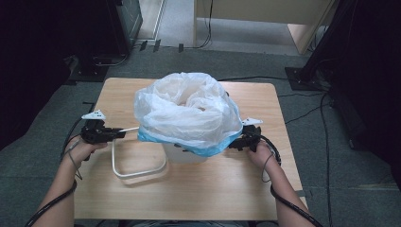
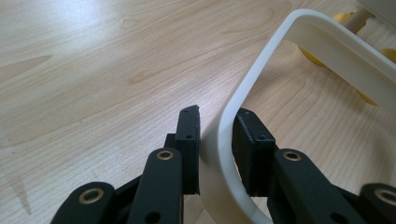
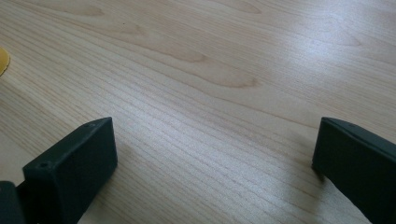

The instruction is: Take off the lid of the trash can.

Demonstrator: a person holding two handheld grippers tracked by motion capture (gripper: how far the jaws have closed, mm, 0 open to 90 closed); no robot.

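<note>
A light wooden table (image 1: pixel 198 189) fills the frame's middle. At its centre, a white bin (image 1: pixel 185 155) is mostly hidden under a billowing translucent bag (image 1: pixel 184 111) with a blue edge. No writing is readable. Lower left, the left gripper (image 1: pixel 122 134) clamps the white loop handle (image 1: pixel 137 172). Right of the bin, the right gripper (image 3: pixel 215 158) rests low, jaws wide apart, empty.

Light wood-grain table (image 1: pixel 198 189), white ring (image 1: pixel 138 173) and bucket (image 1: pixel 184 155), see-through whitish bag (image 1: pixel 184 111) with a blue hem, black grippers left (image 2: pixel 215 135) and right (image 3: pixel 212 154), grey carpet (image 1: pixel 42 123).
</note>
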